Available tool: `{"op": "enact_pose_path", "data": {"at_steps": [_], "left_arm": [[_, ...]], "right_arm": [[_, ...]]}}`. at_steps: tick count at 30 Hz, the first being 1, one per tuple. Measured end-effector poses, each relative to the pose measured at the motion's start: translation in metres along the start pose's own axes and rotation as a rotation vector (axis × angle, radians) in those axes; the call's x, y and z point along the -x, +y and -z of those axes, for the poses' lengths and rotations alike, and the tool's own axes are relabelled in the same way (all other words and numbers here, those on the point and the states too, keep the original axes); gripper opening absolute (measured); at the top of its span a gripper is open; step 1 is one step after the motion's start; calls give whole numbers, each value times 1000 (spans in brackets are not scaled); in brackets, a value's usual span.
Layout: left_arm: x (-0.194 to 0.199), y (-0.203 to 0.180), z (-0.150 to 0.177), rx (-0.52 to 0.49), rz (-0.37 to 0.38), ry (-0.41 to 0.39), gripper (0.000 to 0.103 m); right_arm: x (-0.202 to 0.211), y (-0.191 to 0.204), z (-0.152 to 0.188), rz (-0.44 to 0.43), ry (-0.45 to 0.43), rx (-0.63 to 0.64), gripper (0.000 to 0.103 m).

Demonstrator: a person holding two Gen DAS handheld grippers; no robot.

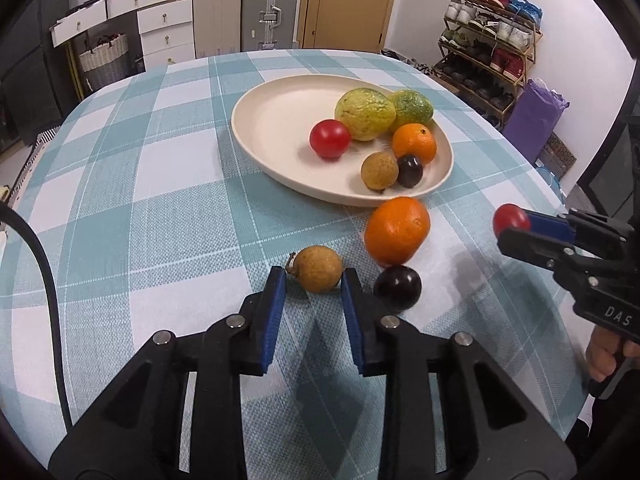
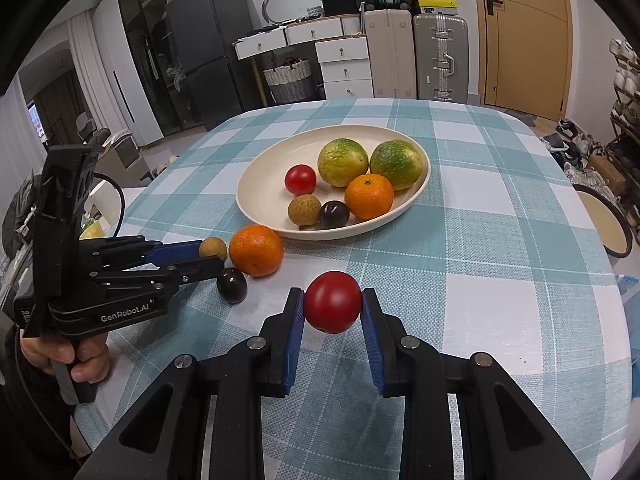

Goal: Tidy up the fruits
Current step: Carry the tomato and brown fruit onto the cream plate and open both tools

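Observation:
A cream plate (image 1: 280,120) (image 2: 272,168) holds two green-yellow fruits, a red tomato, an orange, a longan and a dark plum. On the cloth in front of it lie an orange (image 1: 396,230) (image 2: 256,250), a dark plum (image 1: 397,287) (image 2: 232,285) and a brown longan (image 1: 318,269) (image 2: 213,248). My left gripper (image 1: 314,280) (image 2: 212,258) has its blue pads on both sides of the longan, touching it. My right gripper (image 2: 333,304) (image 1: 508,226) is shut on a red tomato (image 2: 333,302) (image 1: 511,219), held above the cloth.
The round table (image 2: 500,240) has a teal-and-white checked cloth. A black cable (image 1: 44,280) runs along the left side. A shoe rack (image 1: 492,48), suitcases (image 2: 440,56) and drawers (image 2: 344,64) stand beyond the table.

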State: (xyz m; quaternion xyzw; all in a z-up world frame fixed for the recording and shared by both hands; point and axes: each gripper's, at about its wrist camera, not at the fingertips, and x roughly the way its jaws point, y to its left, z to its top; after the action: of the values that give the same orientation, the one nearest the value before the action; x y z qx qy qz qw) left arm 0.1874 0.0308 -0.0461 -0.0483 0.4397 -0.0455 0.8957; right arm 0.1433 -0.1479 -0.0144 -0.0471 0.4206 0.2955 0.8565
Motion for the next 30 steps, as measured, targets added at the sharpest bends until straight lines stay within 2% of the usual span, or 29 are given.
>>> {"op": "enact_pose_path", "data": {"at_steps": [4,13,22,30], "left_arm": [[-4,2,-5,17,19,-1,26],[-9,3,-13,11,8,-8,25],[7,6,-14,17,17,-67,25],[24,8,-26,23,17,-149,25]], "right_arm": [[1,-5,1,6,-1,-8,29],[5,-11,1,16,-8,-26,29],[3,-10,-1,6,-8,-26,29],[1,-6,-18,-5,-32,-11,29]]}}
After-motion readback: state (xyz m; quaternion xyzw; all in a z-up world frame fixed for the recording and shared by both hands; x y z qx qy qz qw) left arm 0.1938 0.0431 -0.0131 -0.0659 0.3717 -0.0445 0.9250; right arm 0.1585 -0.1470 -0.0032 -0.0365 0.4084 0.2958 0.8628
